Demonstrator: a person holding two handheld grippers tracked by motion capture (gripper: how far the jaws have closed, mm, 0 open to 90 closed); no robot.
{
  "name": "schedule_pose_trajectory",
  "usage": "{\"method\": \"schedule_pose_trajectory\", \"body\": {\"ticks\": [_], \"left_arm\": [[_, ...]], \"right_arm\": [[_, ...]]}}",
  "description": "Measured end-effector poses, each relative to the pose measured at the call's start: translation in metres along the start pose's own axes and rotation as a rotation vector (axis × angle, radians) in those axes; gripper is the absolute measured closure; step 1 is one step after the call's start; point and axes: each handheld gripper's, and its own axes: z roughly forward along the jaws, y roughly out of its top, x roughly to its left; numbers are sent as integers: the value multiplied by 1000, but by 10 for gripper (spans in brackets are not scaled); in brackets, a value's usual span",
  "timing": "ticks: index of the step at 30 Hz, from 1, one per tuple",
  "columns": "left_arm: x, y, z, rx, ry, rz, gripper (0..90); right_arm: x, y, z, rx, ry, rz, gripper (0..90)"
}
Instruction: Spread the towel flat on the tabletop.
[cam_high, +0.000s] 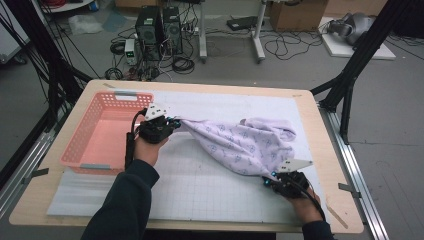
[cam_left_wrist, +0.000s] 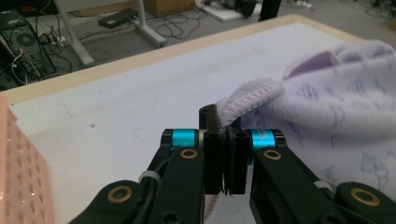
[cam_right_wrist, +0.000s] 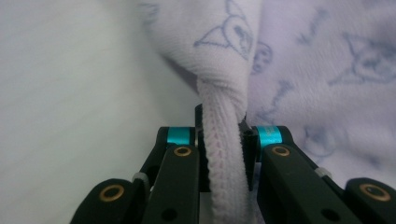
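A pale lilac garment (cam_high: 245, 142) with a small printed pattern lies bunched on the white gridded mat (cam_high: 200, 185). My left gripper (cam_high: 172, 123) is shut on its ribbed hem at the left end, lifted a little off the mat. Seen from the left gripper view, the ribbed hem (cam_left_wrist: 247, 95) is pinched between the black jaws of the left gripper (cam_left_wrist: 225, 140). My right gripper (cam_high: 270, 180) is shut on the garment's near right corner. The right gripper view looks along a ribbed band (cam_right_wrist: 224, 140) clamped in the right gripper (cam_right_wrist: 223, 149), with the printed cloth (cam_right_wrist: 327, 56) beyond.
A pink slatted plastic basket (cam_high: 102, 132) stands on the table's left side, just left of my left hand. The wooden table edge (cam_high: 345, 190) runs close to my right hand. Computers and cables lie on the floor beyond the table.
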Motion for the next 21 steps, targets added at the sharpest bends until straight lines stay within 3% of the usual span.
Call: {"method": "schedule_pose_trajectory", "body": {"ticks": [5,6,7,9,12,14,16,17,20,21], "left_arm": [[7,-1,1,-13,19,-41,877],[7,-2,2,-9,17,-40,877],[6,-2,3,0,15,-33,877],[5,-2,5,6,6,-32,876],[2,-2,6,6,2,-27,876],[1,-3,7,10,-2,-24,876],[0,-3,8,15,-2,-20,876],[-1,-3,9,16,-5,-21,876],[-3,-3,11,27,-12,-15,875],[-4,-3,12,22,-16,-17,875]], "right_arm": [[39,8,0,-47,184,-83,829],[46,10,0,-48,203,-107,814],[49,12,-2,-64,214,-123,764],[46,18,-11,-143,197,-88,589],[24,24,-29,-278,91,-28,487],[5,28,-34,-292,-40,3,481],[-15,30,-31,-287,-152,56,461],[-25,32,-27,-258,-219,77,456],[-53,33,-3,-163,-321,150,447],[-59,32,7,-132,-316,184,448]]}}
